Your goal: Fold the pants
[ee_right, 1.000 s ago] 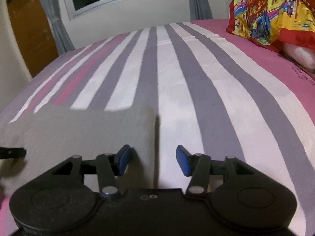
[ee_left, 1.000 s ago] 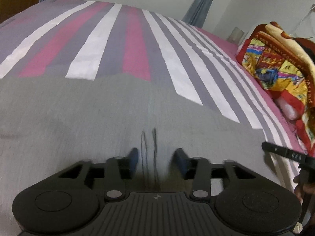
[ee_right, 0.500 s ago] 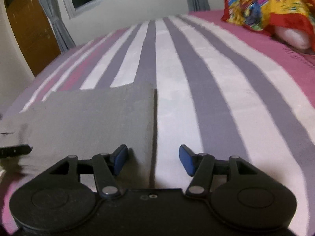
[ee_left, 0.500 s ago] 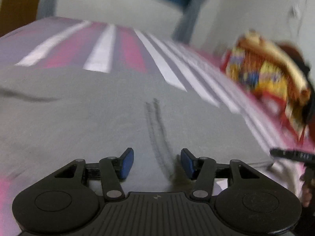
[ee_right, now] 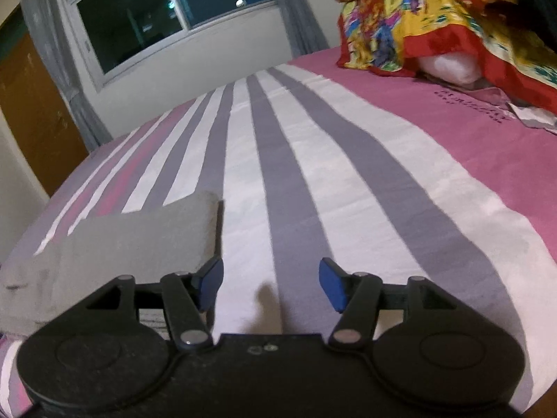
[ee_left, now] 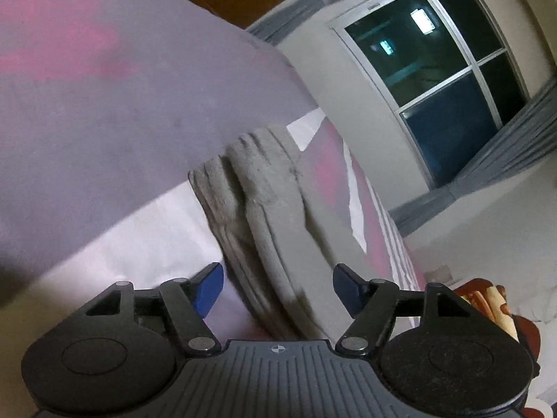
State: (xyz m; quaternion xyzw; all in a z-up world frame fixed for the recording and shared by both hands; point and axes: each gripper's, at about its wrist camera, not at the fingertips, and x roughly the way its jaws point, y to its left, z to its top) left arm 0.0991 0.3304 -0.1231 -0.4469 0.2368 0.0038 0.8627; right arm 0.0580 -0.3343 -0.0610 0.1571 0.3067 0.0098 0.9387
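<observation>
Where it faced flat, left hand-held gripper point(ee_left: 275, 285) now tilts over pants point(ee_left: 264, 209).

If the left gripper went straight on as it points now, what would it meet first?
Most likely the folded grey pants: their layered edge lies between the open fingers of the left gripper. Depth is unclear, so contact may already be near.

Left wrist cam is rolled hard sideways, sitting close over the folded edge of the gray pants point(ee_left: 264, 223), facing the window point(ee_left: 435, 80). Right wrist cam is level and low over the striped bed point(ee_right: 348, 181), facing the same window point(ee_right: 167, 17). Both views share pants, bed, window and the colourful blanket point(ee_right: 417, 24).
</observation>
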